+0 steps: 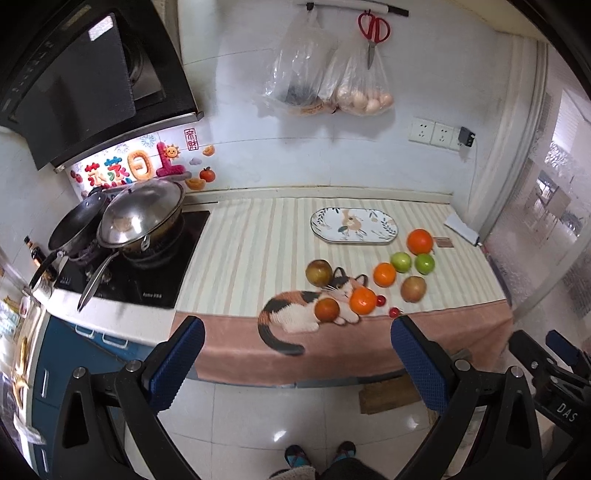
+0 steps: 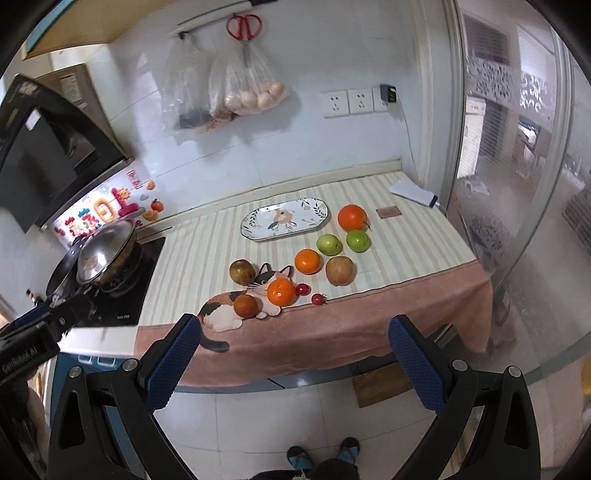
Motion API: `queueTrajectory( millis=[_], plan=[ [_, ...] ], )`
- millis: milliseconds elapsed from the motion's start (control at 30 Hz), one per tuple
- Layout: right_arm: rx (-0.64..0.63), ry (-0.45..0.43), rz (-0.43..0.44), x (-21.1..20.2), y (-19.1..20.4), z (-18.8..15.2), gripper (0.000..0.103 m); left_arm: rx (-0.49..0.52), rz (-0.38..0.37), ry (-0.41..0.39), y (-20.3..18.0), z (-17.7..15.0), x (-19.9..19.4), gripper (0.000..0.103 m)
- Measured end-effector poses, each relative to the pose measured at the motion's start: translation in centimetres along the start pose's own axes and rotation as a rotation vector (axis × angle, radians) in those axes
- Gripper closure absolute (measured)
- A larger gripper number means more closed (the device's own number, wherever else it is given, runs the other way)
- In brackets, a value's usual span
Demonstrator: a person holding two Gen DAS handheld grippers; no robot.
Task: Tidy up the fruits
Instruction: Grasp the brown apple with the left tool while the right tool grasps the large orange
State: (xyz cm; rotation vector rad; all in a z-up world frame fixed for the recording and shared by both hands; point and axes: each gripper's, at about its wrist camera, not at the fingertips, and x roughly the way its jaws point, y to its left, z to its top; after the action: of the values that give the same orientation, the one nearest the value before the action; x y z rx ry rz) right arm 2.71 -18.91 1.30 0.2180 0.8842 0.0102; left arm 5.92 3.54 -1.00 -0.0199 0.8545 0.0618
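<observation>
Several fruits lie on a striped cloth (image 1: pixel 251 243) on the counter: oranges (image 1: pixel 363 300) (image 2: pixel 281 291), two green apples (image 1: pixel 401 261) (image 2: pixel 328 244), a reddish apple (image 1: pixel 413 288) (image 2: pixel 340 270), brownish fruits (image 1: pixel 318 272) (image 2: pixel 242 271) and two cherry tomatoes (image 1: pixel 394 312) (image 2: pixel 317 298). An empty oval patterned plate (image 1: pixel 354 226) (image 2: pixel 285 219) sits behind them. My left gripper (image 1: pixel 297 334) and right gripper (image 2: pixel 293 332) are both open and empty, held back from the counter's front edge above the floor.
A stove with a lidded wok (image 1: pixel 142 216) and a pan (image 1: pixel 75 227) is at the left. Bags of eggs (image 1: pixel 364 99) and red scissors (image 1: pixel 373 29) hang on the wall. A white power bank (image 2: pixel 413 192) lies at the back right. A glass door (image 2: pixel 517 184) bounds the right.
</observation>
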Motion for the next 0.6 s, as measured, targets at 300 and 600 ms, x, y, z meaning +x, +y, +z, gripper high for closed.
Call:
queueTrajectory(
  millis=[300,600],
  plan=[
    [0.028,0.052,-0.066,10.1,-2.0,3.7,0.000,0.017,0.015,0.143,-0.5,3.4,12.8,0.000],
    [0.115,0.194,-0.064,25.0,-9.0,10.5,0.000,-0.059,0.050,0.362,-1.9,5.9,26.4,0.001]
  ],
)
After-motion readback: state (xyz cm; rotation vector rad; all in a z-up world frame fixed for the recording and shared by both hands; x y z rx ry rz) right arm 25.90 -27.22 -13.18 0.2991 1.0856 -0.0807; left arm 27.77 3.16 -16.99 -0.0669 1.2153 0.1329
